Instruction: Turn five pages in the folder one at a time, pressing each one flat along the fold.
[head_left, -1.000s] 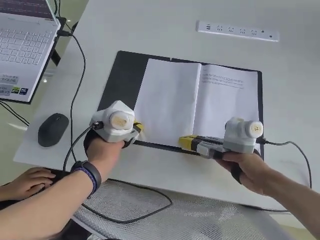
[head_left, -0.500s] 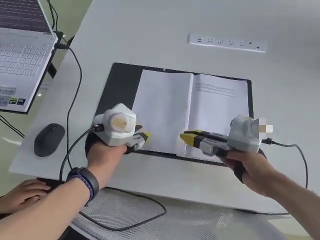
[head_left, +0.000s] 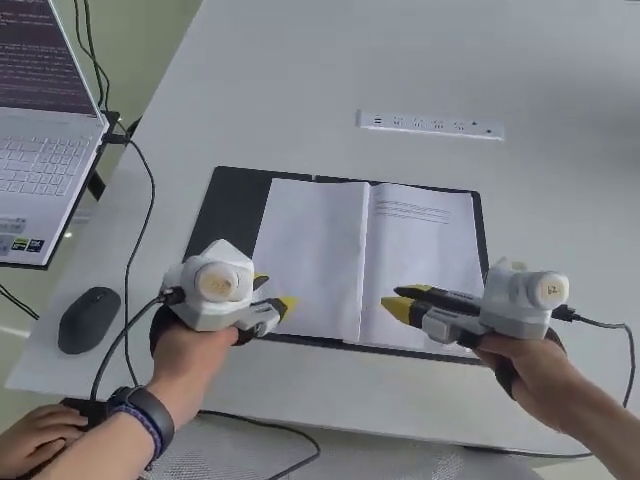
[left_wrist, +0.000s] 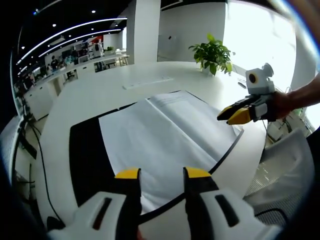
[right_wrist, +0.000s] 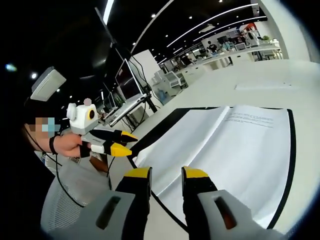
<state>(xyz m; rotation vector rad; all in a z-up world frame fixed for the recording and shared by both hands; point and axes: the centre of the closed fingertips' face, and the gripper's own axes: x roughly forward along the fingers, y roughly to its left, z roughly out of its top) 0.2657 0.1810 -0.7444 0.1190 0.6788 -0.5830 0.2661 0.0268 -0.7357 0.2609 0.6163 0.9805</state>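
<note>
One black folder (head_left: 235, 210) lies open on the white table (head_left: 300, 60), with two grippers at its near edge.
Left gripper (head_left: 278, 305) is by the left page (head_left: 310, 240) and right gripper (head_left: 397, 306) is over the right page (head_left: 425, 250). Both jaw pairs are partly open, gripping nothing. Also one laptop (head_left: 30, 170), one mouse (head_left: 88, 318), one power strip (head_left: 430, 125).

The folder (head_left: 232, 222) lies on the table (head_left: 330, 60), laptop (head_left: 40, 170) and mouse (head_left: 88, 318) left, power strip (head_left: 430, 125) behind.
</note>
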